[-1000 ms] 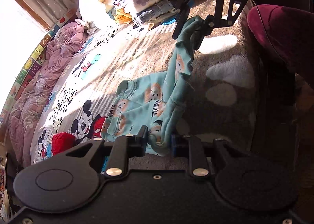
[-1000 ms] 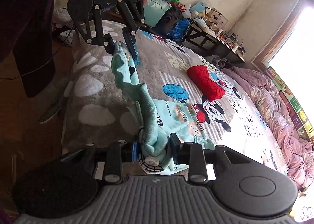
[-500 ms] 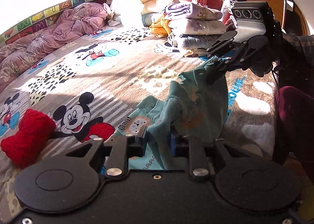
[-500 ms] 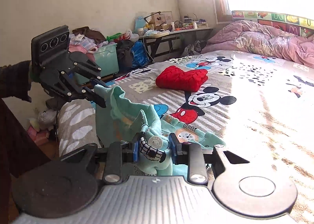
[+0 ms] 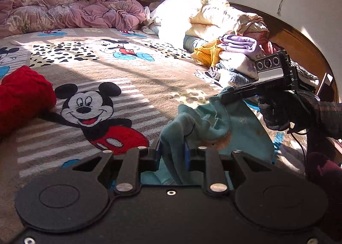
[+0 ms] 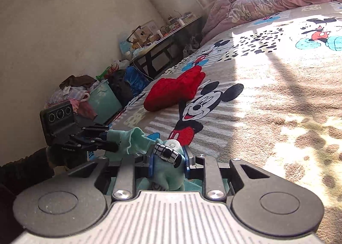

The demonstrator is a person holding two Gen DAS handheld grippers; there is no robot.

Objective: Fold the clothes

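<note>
A teal child's garment (image 5: 213,124) with a cartoon print hangs bunched between my two grippers, low over the Mickey Mouse blanket (image 5: 128,73). My left gripper (image 5: 172,152) is shut on one end of it, with cloth pressed between the blue pads. My right gripper (image 5: 226,95) pinches the other end at the right. In the right wrist view, my right gripper (image 6: 168,161) has its jaws closing on a wad of the garment (image 6: 136,137) with a black-and-white striped cuff. My left gripper (image 6: 111,144) holds the cloth at the left, with a gloved hand behind it.
A folded red knit (image 5: 23,98) (image 6: 173,92) lies on the blanket beyond the garment. A stack of folded clothes (image 5: 237,51) sits by the wooden headboard. A pink quilt (image 5: 64,13) is heaped along the far side. A teal bin (image 6: 104,98) stands beside the bed.
Both grippers rolled level and sank toward the bed, carrying the garment. It hung stretched between them before and now sits bunched and lower over the blanket.
</note>
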